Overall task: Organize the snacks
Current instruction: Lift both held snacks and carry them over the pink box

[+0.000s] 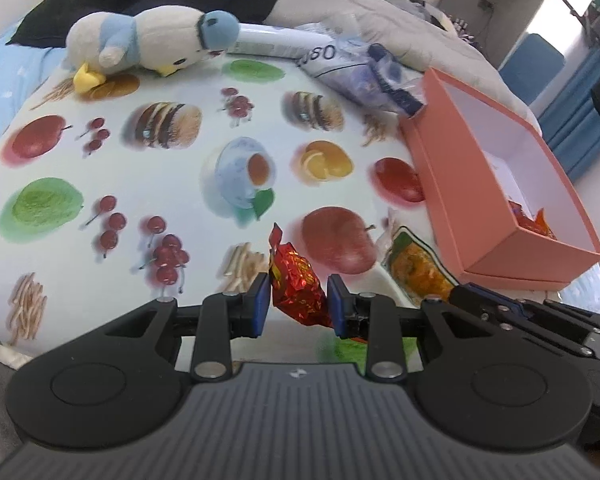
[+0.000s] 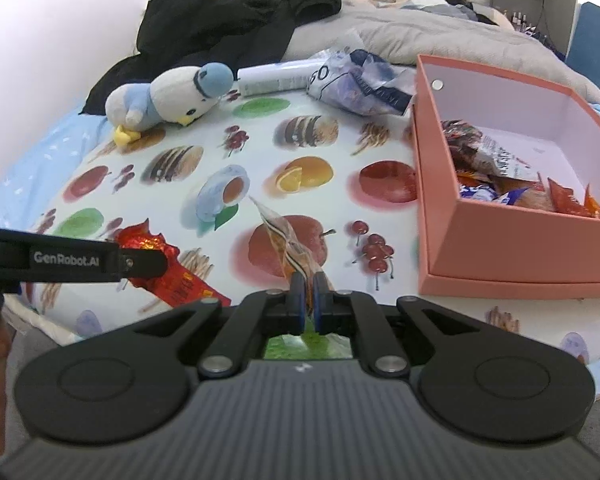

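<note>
My left gripper [image 1: 297,300] is shut on a red foil snack packet [image 1: 296,284] near the front edge of the fruit-print tablecloth [image 1: 160,168]. The packet also shows in the right wrist view [image 2: 168,268], with the left gripper [image 2: 72,260] over it. My right gripper [image 2: 305,300] is shut on a clear orange snack packet [image 2: 288,240] that stands up from the cloth; the packet also lies at the right in the left wrist view [image 1: 416,264]. A pink open box [image 2: 520,240] at the right holds several snack packets [image 2: 496,176]; it shows in the left wrist view too [image 1: 460,184].
A blue and white plush bird [image 2: 172,100] lies at the back left of the cloth. A white tube [image 2: 276,76] and a crumpled plastic bag [image 2: 360,84] lie at the back. Black clothing [image 2: 240,16] and a grey blanket [image 2: 440,36] are behind.
</note>
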Tool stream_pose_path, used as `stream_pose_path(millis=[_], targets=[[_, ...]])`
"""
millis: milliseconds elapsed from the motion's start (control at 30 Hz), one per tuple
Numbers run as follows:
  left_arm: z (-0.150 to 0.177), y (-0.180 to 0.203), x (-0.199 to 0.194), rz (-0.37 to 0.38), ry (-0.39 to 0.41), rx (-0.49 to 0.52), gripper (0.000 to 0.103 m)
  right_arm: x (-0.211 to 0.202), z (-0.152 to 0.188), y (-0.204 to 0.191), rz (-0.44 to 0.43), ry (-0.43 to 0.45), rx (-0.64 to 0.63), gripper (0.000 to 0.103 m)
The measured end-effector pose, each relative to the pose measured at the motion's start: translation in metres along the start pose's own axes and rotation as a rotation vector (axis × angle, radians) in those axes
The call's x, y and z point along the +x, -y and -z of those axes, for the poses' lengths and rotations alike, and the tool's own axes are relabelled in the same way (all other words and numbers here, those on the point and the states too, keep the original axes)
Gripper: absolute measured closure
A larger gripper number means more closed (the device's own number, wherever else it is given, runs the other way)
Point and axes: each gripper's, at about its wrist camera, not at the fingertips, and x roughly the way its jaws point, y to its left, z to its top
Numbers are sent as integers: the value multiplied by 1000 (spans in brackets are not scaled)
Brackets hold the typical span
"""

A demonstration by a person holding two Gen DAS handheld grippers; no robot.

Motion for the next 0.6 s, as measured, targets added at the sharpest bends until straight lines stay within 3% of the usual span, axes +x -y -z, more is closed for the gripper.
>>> stream_pose_path(millis=[333, 600], targets=[[-6, 27, -17, 27, 1, 42, 68, -18, -9, 9, -5, 11, 33, 96], [-28, 66, -45, 41, 29, 118, 68, -63, -41, 27, 14, 96, 65, 96]])
